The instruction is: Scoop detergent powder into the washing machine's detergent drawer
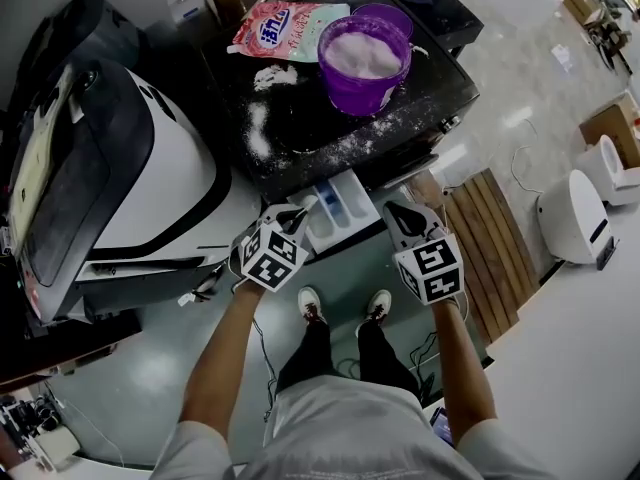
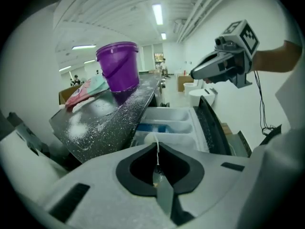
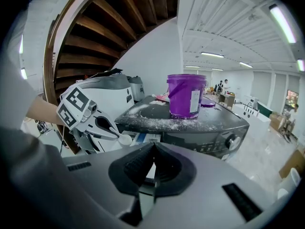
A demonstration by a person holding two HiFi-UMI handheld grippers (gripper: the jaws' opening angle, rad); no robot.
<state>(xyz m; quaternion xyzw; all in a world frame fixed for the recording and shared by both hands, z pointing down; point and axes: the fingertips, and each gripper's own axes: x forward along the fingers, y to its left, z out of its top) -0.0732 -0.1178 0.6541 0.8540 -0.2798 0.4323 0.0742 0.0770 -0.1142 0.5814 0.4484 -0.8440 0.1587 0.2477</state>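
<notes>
Between the left tongs (image 1: 298, 211) and right tongs (image 1: 396, 213) lay the detergent drawer (image 1: 340, 213); beyond them, a bucket (image 1: 364, 63) stood on the washing machine (image 1: 300, 118).

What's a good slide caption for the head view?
Left gripper holds a scoop at the open detergent drawer.

Purple bucket (image 1: 366, 92), pink bag (image 1: 283, 28)

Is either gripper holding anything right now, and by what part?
The left hand-held gripper is shut on a white scoop, pinching the end of its thin handle. The right hand-held gripper is shut on nothing.
</notes>
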